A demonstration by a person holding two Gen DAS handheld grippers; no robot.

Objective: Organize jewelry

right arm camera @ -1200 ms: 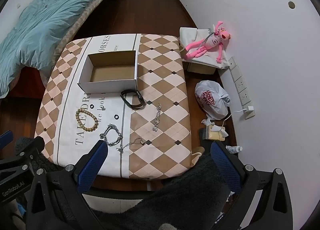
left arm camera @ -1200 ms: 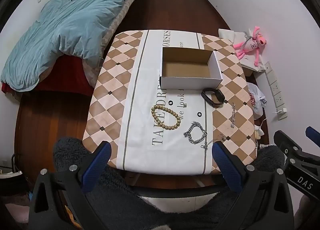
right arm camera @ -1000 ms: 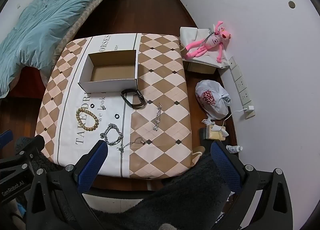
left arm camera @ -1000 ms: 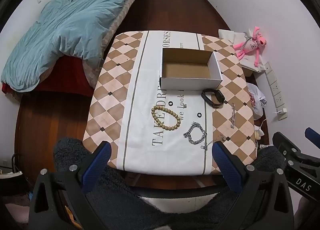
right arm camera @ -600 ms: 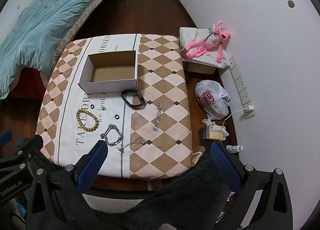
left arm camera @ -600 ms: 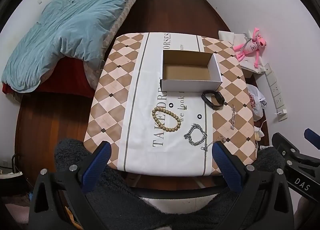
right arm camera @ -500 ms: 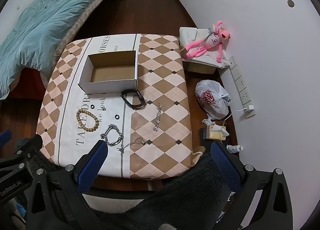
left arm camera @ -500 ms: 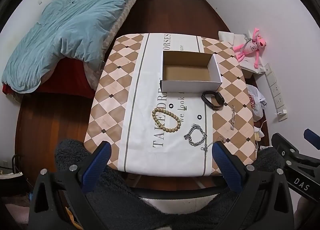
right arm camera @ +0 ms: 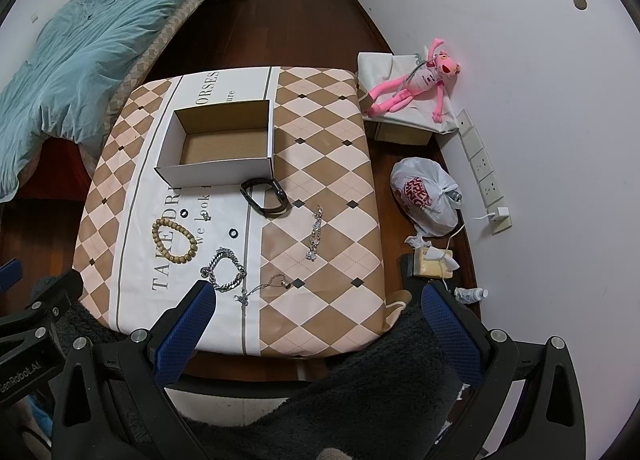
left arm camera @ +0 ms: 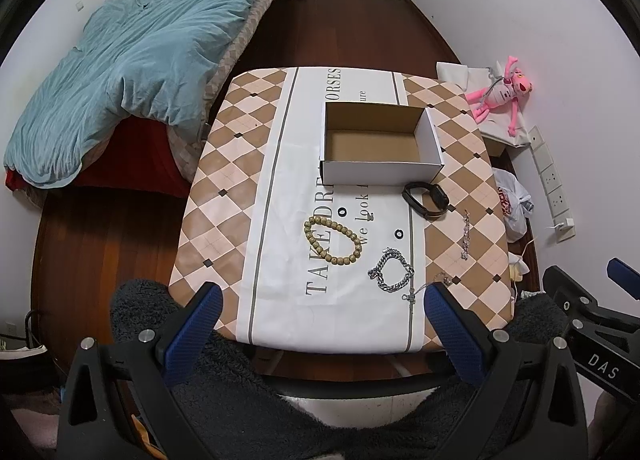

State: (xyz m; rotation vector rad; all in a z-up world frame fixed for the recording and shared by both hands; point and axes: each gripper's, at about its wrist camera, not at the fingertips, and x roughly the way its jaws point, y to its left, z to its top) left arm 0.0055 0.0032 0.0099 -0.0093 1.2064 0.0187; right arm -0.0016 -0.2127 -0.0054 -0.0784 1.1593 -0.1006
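Left gripper (left arm camera: 322,330) and right gripper (right arm camera: 320,330) both released, hovering at near table (left arm camera: 224,164) edge. Bead bracelet (left arm camera: 332,242), chain bracelet (left arm camera: 392,270), black band (left arm camera: 426,199) lie near-side of open box (left arm camera: 380,172).

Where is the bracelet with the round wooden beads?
The wooden bead bracelet lies flat on the tablecloth's white middle stripe, left of the silver chain bracelet and nearer the camera than the open cardboard box.

Cardboard box (left arm camera: 382,174): matt white outside, raw brown inside. Table (left arm camera: 240,196) under smooth printed cloth, checked. Bead bracelet (left arm camera: 332,241) matt, wood-like. Chain bracelet (left arm camera: 392,272) shiny metal. Watch band (left arm camera: 425,199) black, slightly glossy. Left claw (left arm camera: 326,334) with textured blue pads on matt black plastic. Floor (left arm camera: 360,32) glossy dark wood.
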